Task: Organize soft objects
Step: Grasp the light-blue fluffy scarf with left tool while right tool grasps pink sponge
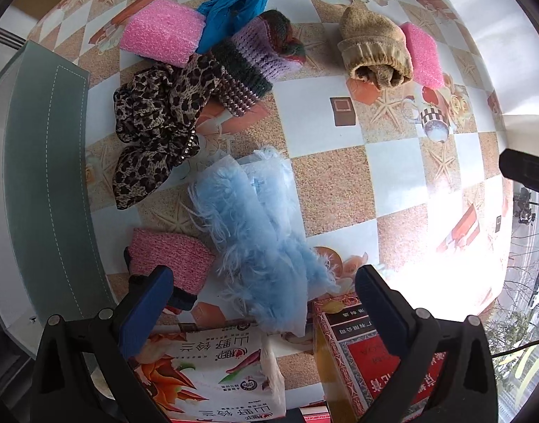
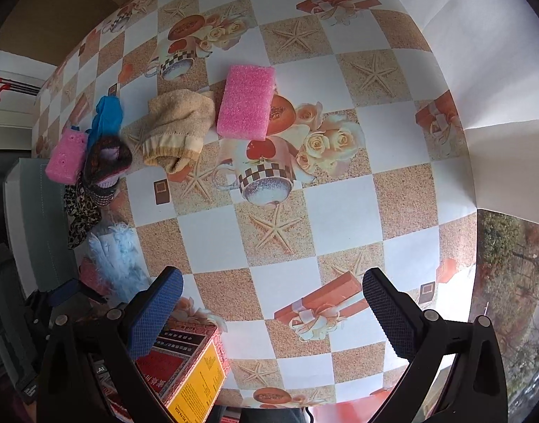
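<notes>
Soft things lie on a patterned tablecloth. In the left wrist view: a fluffy light-blue piece (image 1: 258,243), a pink knit piece (image 1: 170,261), a leopard-print scarf (image 1: 156,123), a purple and dark knit piece (image 1: 248,63), a blue cloth (image 1: 234,7), a pink bubble-wrap block (image 1: 163,31), a tan sock (image 1: 371,49) and a pink sponge (image 1: 424,56). My left gripper (image 1: 262,303) is open and empty just above the fluffy piece. My right gripper (image 2: 273,310) is open and empty over bare cloth, with the tan sock (image 2: 181,127) and pink sponge (image 2: 246,102) far ahead.
A grey-green stitched pad (image 1: 43,176) runs along the table's left edge. A snack bag (image 1: 213,377) and a red carton (image 1: 357,352) lie under my left gripper; the carton also shows in the right wrist view (image 2: 188,363). The table's right edge (image 2: 473,183) drops off.
</notes>
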`<state>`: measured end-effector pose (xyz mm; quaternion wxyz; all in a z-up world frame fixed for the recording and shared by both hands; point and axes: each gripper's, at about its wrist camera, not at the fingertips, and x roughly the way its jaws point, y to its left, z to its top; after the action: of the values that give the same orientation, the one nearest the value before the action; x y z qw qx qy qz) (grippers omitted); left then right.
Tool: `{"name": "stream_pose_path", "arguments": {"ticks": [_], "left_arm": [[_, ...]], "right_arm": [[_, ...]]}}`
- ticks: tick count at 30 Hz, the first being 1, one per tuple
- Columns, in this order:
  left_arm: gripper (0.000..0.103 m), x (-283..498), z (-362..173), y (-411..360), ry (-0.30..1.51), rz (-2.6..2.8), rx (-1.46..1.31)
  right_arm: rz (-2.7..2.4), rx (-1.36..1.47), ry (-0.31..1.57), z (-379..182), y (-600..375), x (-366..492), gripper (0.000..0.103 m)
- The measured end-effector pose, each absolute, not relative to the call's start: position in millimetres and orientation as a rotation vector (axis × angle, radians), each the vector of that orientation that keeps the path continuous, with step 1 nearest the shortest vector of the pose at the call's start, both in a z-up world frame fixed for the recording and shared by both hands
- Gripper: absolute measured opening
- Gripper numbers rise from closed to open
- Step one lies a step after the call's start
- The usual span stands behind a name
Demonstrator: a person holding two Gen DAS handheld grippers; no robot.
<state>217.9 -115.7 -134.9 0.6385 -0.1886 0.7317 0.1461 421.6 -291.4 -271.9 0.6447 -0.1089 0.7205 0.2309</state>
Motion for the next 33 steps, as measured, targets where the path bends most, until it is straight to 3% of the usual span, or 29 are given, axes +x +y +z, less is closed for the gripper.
{"name": "stream_pose_path", "arguments": {"ticks": [16,33], "left_arm": [[0.103,237,-176,-111,1.699,0.336,-0.497],[0.103,259,-254,-133,1.748,0.329,-0.485]], "right_arm": [[0.381,-0.129,1.602,-335,-239,517,0.103],[0.440,-0.144,1.593,-327,-261,515,0.103]]}}
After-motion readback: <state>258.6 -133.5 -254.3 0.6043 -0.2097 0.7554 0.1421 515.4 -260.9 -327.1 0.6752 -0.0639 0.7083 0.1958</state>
